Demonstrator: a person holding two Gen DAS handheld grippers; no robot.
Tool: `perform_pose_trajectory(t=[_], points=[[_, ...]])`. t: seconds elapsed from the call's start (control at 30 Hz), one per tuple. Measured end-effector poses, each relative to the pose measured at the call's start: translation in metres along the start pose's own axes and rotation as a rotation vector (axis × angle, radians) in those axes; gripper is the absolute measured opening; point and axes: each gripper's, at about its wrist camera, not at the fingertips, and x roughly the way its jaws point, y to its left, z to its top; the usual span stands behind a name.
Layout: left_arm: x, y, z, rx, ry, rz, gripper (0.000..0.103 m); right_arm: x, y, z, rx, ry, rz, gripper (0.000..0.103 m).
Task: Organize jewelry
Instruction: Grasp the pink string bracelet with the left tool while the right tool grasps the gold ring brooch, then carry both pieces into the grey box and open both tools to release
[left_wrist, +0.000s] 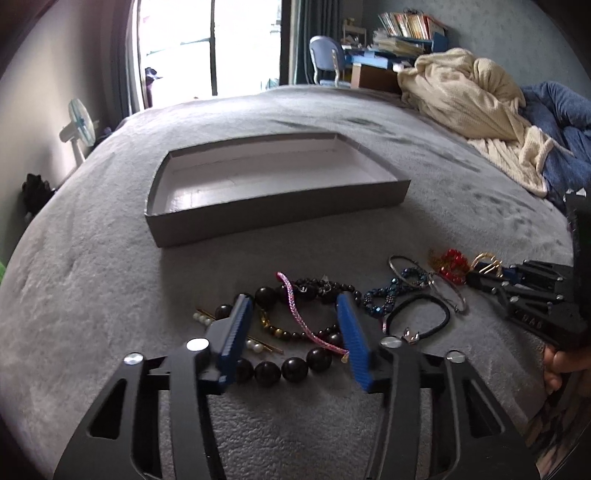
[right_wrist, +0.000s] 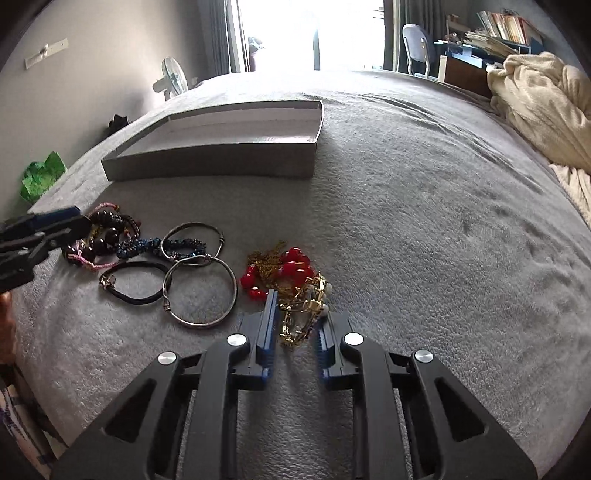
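Gold chain (right_wrist: 303, 314) is lying limp and tangled near the bed's (right_wrist: 424, 221) front edge, beside the red beads (right_wrist: 291, 264); right gripper (right_wrist: 297, 325) is pinching it mid-bunch, probably gripped, though blur hides contact. Left gripper (left_wrist: 295, 332) is sitting half-open astride the heavier, slippery black bead necklace (left_wrist: 280, 369), not clamping; box (left_wrist: 266, 214) is sitting empty behind.

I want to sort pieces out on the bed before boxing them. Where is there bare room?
Free: the grey blanket right of the box, up to the cream throw; also the strip between the box and the jewelry. Crowded: the row from the black beads to the gold chain.
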Motion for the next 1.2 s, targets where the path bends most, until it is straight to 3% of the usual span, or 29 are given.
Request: perform_pose_trajectory(t=[0.17,0.73,0.97,1.2], points=[[0.007,0.003,-0.003,-0.008,0.04,-0.006,0.004,-0.009,-0.003,-0.002,0.018,-0.028,0.008,0.013],[-0.067,0.017,0.045,-0.03,-0.153,-0.089,0.003,-0.035,-0.011,0.007,0.057,-0.114,0.021,0.013],[-0.089,0.039,0.07,-0.052,-0.213,-0.055,0.003,-0.04,-0.009,0.014,0.049,-0.129,0.028,0.013],[-0.086,0.058,0.078,-0.071,-0.216,-0.018,0.003,-0.042,-0.009,0.026,0.04,-0.138,0.037,0.013]])
